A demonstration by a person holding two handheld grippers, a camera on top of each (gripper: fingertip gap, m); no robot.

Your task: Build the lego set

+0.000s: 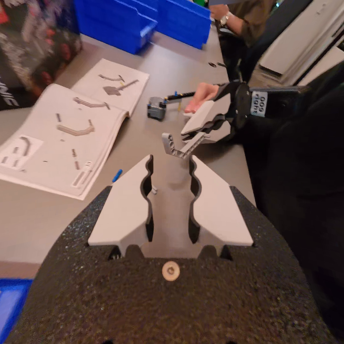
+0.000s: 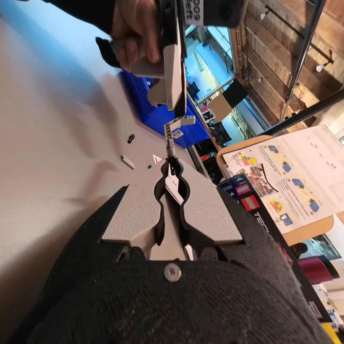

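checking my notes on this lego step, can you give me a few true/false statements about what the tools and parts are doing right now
1. The right tool is shut on the bent grey beam. True.
2. The left tool grips the blue pin. False: the left tool is open and empty; the pin lies on the table beside it.
3. The instruction booklet lies closed. False: it lies open on the table.
4. Blue bins stand at the far end of the table. True.
5. The bent grey beam rests flat on the table. False: it is held above it.
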